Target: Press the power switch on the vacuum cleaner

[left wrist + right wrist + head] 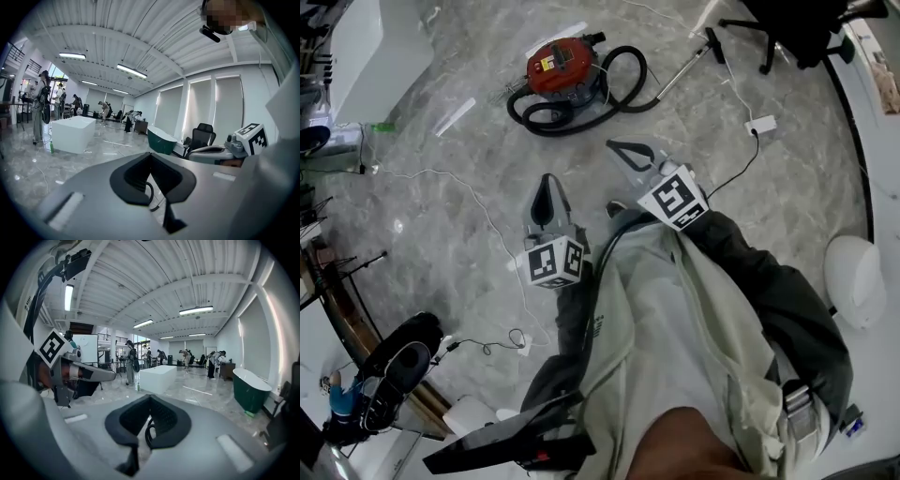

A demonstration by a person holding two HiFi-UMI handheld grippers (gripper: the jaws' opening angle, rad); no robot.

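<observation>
The red vacuum cleaner (pixel 562 67) lies on the marble floor far ahead, with its black hose (pixel 619 94) coiled around it and its wand (pixel 682 64) stretching to the right. Both grippers are held up near my body, well short of the vacuum. My left gripper (pixel 547 180) (pixel 150 154) is shut with nothing in it. My right gripper (pixel 617 147) (pixel 150 397) is also shut and empty. Both gripper views look level into the hall, so neither shows the vacuum.
A white cord (pixel 478 202) and a plug box (pixel 761 124) lie on the floor. An office chair (pixel 787 33) stands at the back right and a white tub (pixel 366 52) (pixel 72 133) at the back left. A green tub (pixel 251 390) and several people stand farther off.
</observation>
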